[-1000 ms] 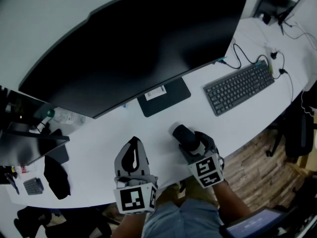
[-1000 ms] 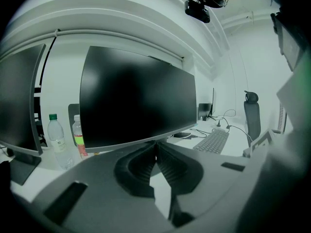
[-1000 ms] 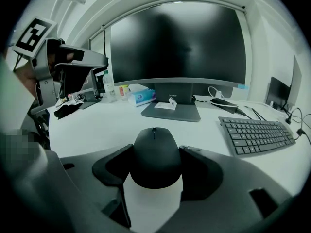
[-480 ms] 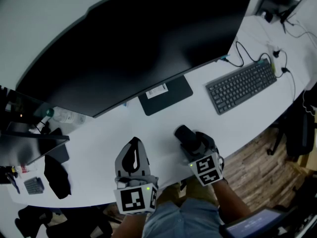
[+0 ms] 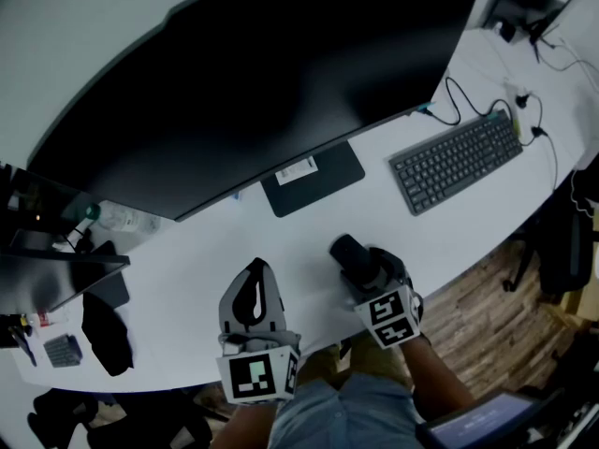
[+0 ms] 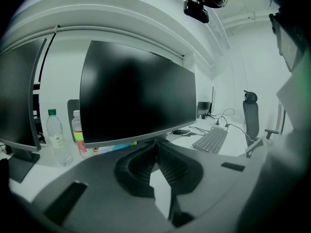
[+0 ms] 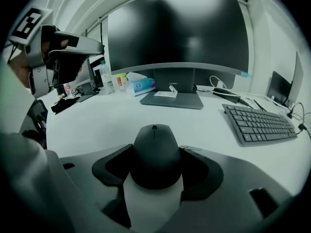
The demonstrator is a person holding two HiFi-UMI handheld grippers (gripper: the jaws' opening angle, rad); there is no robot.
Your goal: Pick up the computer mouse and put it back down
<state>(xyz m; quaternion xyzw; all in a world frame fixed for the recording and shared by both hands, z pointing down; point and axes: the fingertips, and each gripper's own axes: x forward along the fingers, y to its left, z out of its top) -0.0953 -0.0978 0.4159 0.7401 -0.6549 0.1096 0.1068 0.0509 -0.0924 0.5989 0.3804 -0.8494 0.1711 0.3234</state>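
The black computer mouse (image 7: 155,152) sits between the jaws of my right gripper (image 7: 154,178), whose pads press on both of its sides. In the head view the mouse (image 5: 346,250) pokes out ahead of the right gripper (image 5: 354,262), low over the white desk (image 5: 187,279) near its front edge. Whether it touches the desk I cannot tell. My left gripper (image 5: 253,271) hovers to the left of it, shut with nothing in it. In the left gripper view the fingertips of the left gripper (image 6: 155,147) meet.
A large dark monitor (image 5: 281,82) on a flat stand base (image 5: 314,178) fills the back of the desk. A keyboard (image 5: 456,162) with cables lies at the right. Two bottles (image 6: 57,139) stand at the left, near a black cloth (image 5: 103,330).
My right gripper has sunk a little toward the desk with the mouse still in it. The left gripper has stayed where it was.
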